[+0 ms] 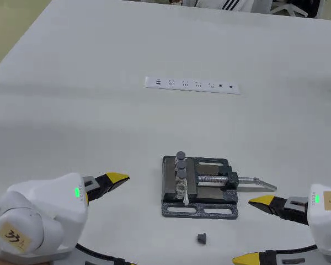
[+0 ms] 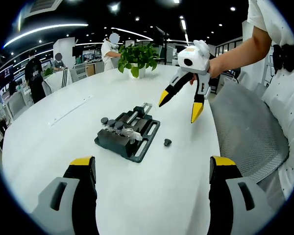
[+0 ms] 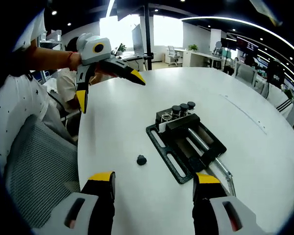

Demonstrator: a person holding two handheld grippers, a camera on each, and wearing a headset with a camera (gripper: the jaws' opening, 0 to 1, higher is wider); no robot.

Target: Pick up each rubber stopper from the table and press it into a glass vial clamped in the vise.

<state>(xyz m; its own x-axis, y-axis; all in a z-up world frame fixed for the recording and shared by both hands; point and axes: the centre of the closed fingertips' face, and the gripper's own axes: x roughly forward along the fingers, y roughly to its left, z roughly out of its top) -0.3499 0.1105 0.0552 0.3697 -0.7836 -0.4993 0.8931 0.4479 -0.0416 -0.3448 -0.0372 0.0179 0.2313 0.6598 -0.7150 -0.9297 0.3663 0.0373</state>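
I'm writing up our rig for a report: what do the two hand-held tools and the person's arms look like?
Both the left tool and right tool have rounded white bodies, black jaws with yellow tips and a green light. The left one carries a tan sticker marked 33. The person wears a white short-sleeved shirt.

Left gripper (image 3: 110,94), right gripper (image 2: 179,110): white rounded housings, black jaws, yellow tips. Each has a green light (image 1: 76,192). Left carries a tan sticker (image 1: 14,238) with dark digits and a black cable (image 1: 94,255). Person wears a white short sleeve (image 2: 257,14) and a red wristband (image 3: 70,58).
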